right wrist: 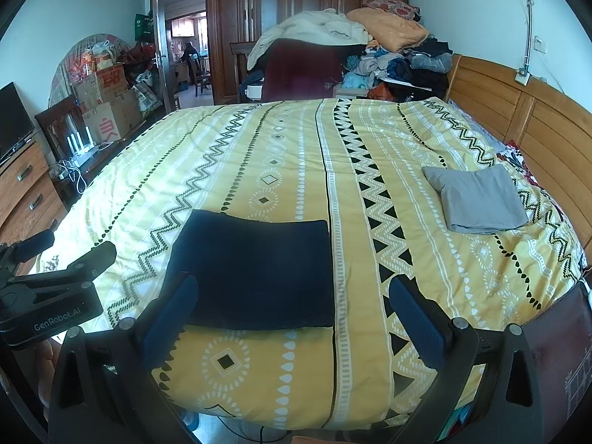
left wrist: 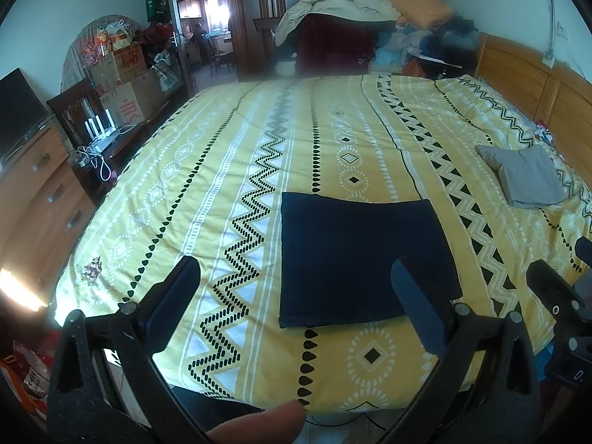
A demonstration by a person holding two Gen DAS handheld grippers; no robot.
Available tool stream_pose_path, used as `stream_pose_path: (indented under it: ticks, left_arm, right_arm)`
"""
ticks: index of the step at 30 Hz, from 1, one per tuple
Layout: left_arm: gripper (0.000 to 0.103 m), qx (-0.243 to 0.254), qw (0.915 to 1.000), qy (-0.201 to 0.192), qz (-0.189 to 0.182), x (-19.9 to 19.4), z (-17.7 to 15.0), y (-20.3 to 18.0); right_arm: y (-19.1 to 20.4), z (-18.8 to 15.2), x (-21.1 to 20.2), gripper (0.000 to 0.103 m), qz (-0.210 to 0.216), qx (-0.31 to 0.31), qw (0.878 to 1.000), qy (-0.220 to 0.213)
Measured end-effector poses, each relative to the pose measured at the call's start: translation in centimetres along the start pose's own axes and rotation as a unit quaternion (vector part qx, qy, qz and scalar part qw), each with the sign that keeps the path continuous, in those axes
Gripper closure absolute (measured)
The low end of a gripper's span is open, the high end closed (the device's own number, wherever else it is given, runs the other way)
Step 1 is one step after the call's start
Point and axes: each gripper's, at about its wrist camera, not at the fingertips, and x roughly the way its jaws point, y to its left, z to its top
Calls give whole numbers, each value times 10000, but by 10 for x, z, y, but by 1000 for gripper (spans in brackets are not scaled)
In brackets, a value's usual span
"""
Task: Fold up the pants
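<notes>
Dark navy pants (left wrist: 355,255) (right wrist: 255,273) lie folded into a flat rectangle near the front edge of the yellow patterned bed (left wrist: 229,170) (right wrist: 296,155). My left gripper (left wrist: 296,277) is open above the bed's front edge, with its right finger over the fold's right front corner and nothing held. My right gripper (right wrist: 292,296) is open too, and its left finger overlaps the fold's front left corner. The left gripper (right wrist: 70,251) also shows at the left edge of the right wrist view. A fingertip (left wrist: 259,423) shows at the bottom of the left wrist view.
A folded grey garment (left wrist: 525,175) (right wrist: 477,198) rests on the right side of the bed near the wooden headboard (right wrist: 518,118). Piled clothes (right wrist: 370,48) stand behind the bed. A wooden dresser (left wrist: 37,192) and boxes (left wrist: 122,85) line the left wall.
</notes>
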Motion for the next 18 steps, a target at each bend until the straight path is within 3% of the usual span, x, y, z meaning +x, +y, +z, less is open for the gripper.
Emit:
stream_pose_path:
  ticks: [18]
  left_arm:
    - [0,46,9999,155,8,14,-4,-5]
  right_arm:
    - [2,-3,13,0,62,-37,9999,108]
